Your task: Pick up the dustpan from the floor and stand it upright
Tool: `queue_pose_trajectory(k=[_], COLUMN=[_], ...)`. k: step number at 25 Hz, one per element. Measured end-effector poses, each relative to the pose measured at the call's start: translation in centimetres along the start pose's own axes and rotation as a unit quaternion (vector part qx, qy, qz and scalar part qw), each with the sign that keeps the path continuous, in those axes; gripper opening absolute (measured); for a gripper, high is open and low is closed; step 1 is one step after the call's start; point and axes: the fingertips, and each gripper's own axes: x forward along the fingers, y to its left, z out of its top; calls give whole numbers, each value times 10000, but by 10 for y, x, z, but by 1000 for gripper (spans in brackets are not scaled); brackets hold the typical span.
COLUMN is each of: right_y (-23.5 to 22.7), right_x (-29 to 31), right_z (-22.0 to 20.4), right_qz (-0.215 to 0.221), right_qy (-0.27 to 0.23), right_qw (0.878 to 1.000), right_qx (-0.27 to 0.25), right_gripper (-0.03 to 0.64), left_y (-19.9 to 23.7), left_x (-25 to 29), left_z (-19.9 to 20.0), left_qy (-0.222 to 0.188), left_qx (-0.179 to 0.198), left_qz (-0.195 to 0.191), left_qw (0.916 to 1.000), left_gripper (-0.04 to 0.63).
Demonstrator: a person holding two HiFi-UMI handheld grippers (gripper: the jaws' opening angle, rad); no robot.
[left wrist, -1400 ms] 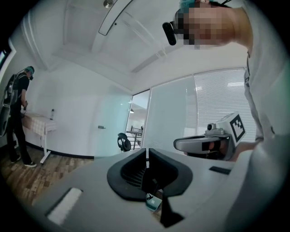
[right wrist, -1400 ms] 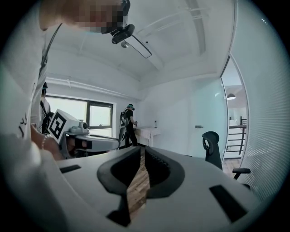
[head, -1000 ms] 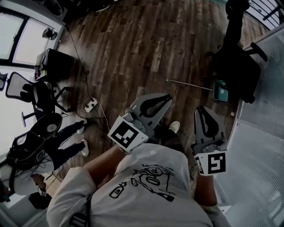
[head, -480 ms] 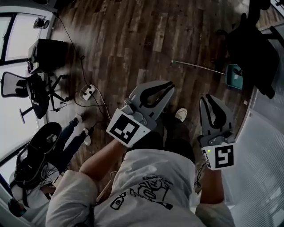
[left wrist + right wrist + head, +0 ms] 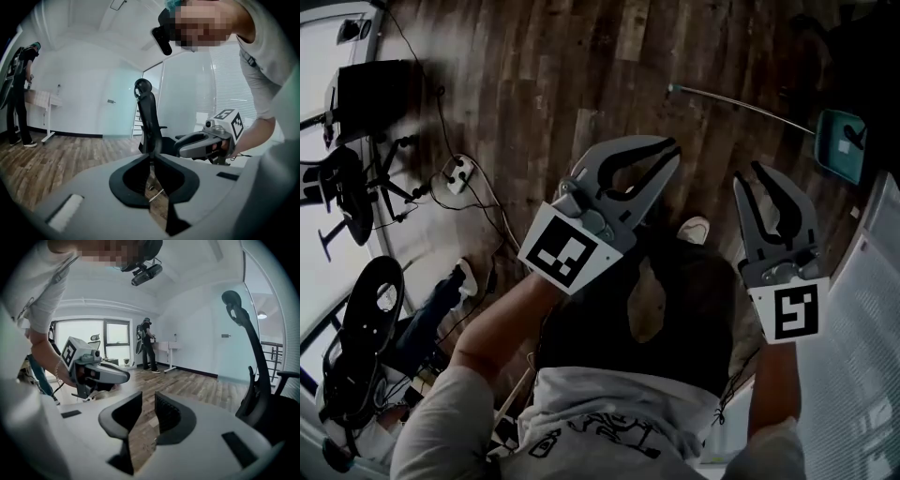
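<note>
The only container about is the dustpan. It lies flat on the wood floor, up at the right of the head view. Its teal end is next to a dark chair, and its thin handle stretches off to the left across the boards. A small pale patch shows inside it, but whether that is dirt or a label I cannot tell. Both grippers are well apart from it, held in the air in front of the person. The left gripper has its jaws pressed together at the tips with nothing pinched between them. The right gripper has its jaws parted by a narrow slot; bare floor shows through the slot, and the gripper touches nothing.
</note>
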Motion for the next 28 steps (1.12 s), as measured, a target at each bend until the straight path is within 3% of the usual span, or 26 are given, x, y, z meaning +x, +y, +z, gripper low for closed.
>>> queue_pose_trajectory(k=[5, 11, 16, 19, 28], right_y=[-28, -52, -70, -75, -88], right_x=[67, 146, 203, 229, 251], right_z=[-101, -216, -289, -324, -373], right_qz=[181, 269, 311, 315, 301], right_qy=[21, -197, -229, -289, -388], right_qw=[9993, 9994, 9989, 9987, 9987], right_qx=[-324, -68, -254, -264, -132], right_gripper=[81, 92, 95, 95, 95], left_y=[46, 102, 129, 143, 194], left_x=[51, 105, 149, 175, 233], left_z=[-106, -235, -325, -367, -480], left_qy=[180, 228, 338, 265, 600], left_qx=[265, 633, 758, 825, 554], left_qz=[-223, -286, -281, -197, 146], left_qw=[9992, 9973, 9962, 9960, 9966], left_gripper=[18, 18, 40, 88, 117])
